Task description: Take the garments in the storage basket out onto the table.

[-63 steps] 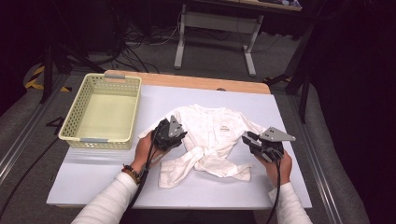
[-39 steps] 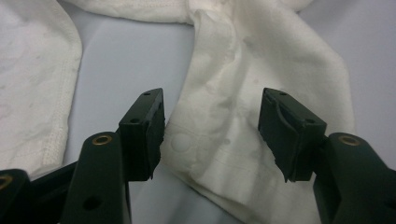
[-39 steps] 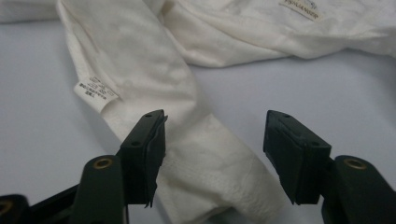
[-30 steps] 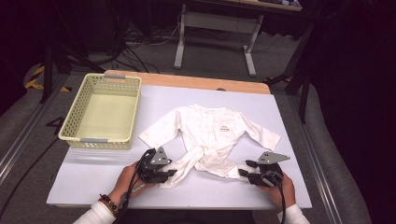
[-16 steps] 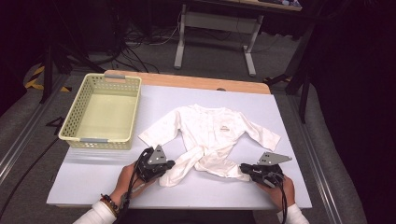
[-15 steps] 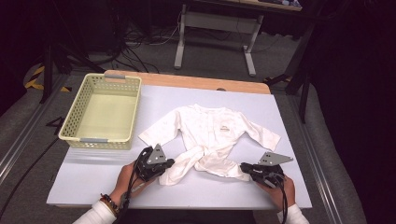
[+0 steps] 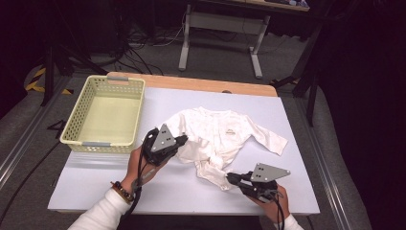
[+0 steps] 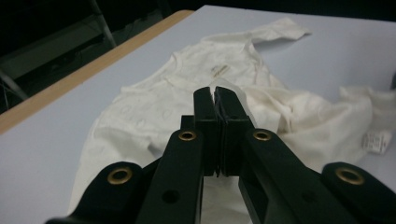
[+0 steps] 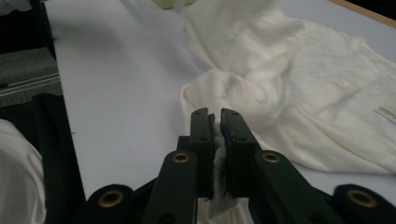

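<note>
A white baby garment (image 7: 225,134) lies spread in the middle of the white table (image 7: 95,187), with its lower part bunched. My left gripper (image 7: 184,140) is shut on the garment's left edge and holds it lifted off the table. In the left gripper view the black jaws (image 8: 216,93) are pressed together with a sliver of the garment (image 8: 154,107) at their tips. My right gripper (image 7: 229,177) sits low at the front right; its jaws have just closed on the bunched bottom hem. The right gripper view has that cloth (image 9: 327,70) pinched in the right gripper (image 9: 215,114).
A pale yellow plastic basket (image 7: 100,143) stands at the table's left, close beside my left hand. A wooden strip (image 7: 191,84) runs along the far edge. Bare table lies in front of the garment and to its right. Cables and a metal stand are on the floor beyond.
My left gripper has risen and moved away from me with the garment's edge in it. The right gripper has slid left with the hem, bunching the garment's bottom.
</note>
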`<action>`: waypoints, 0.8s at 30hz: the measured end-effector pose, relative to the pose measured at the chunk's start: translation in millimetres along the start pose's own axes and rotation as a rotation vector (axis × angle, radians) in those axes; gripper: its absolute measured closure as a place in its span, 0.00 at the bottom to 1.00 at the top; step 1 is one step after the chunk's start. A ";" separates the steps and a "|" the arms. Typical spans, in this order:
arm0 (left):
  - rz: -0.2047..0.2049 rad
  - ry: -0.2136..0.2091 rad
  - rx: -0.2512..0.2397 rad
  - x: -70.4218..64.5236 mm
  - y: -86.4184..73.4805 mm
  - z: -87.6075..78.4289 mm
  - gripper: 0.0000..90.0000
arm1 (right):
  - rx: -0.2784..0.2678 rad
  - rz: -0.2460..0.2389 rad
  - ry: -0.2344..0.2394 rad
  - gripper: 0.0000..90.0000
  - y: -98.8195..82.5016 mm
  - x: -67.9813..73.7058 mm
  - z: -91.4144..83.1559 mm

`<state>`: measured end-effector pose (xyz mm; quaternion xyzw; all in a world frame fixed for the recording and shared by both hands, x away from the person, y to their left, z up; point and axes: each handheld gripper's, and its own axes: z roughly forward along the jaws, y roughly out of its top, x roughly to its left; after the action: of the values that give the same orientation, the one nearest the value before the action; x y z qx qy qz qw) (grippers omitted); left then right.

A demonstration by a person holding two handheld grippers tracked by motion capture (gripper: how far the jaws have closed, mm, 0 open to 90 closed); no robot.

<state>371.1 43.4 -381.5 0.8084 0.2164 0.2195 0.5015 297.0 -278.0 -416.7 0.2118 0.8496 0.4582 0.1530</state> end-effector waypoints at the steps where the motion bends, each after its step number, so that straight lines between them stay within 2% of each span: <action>1: 0.005 -0.003 -0.004 0.2 5.4 4.4 0.98 | 0.005 -0.010 0.014 0.94 2.3 4.0 4.7; 3: 0.010 -0.023 -0.012 -0.6 15.0 14.4 0.98 | 0.016 -0.038 0.035 0.94 6.8 12.2 13.7; 5: 0.020 -0.061 -0.018 -3.0 23.4 27.1 0.98 | 0.025 -0.070 0.055 0.93 11.5 20.8 22.5; 7: 0.029 -0.083 -0.015 -7.3 28.9 37.6 0.98 | 0.022 -0.087 0.063 0.89 13.9 26.3 26.4; 9: 0.031 -0.105 -0.016 -11.4 32.1 44.9 0.98 | 0.007 -0.104 0.019 0.76 15.8 29.6 25.5; 12: 0.066 -0.127 -0.017 -16.9 35.0 49.8 0.98 | -0.043 -0.097 -0.044 0.70 16.1 21.8 15.5; 14: 0.087 -0.137 -0.007 -20.1 36.7 51.8 0.98 | -0.072 -0.077 -0.119 0.64 16.9 11.3 6.0; 17: 0.105 -0.148 -0.005 -24.3 37.9 52.5 0.97 | -0.089 -0.088 -0.229 0.56 19.7 -3.3 -0.1; 20: 0.095 -0.166 -0.018 -25.7 36.5 50.4 0.97 | -0.103 -0.078 -0.265 0.50 24.4 -15.1 0.7; 22: 0.093 -0.177 -0.025 -26.3 34.7 48.7 0.97 | -0.094 -0.082 -0.270 0.43 28.7 -23.0 6.8; 24: 0.098 -0.179 -0.028 -27.9 33.0 47.0 0.97 | -0.110 -0.094 -0.279 0.42 31.4 -28.5 13.6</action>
<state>379.7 -19.4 -374.2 0.8273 0.1277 0.1736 0.5188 334.6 -267.2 -395.7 0.2247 0.8028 0.4624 0.3019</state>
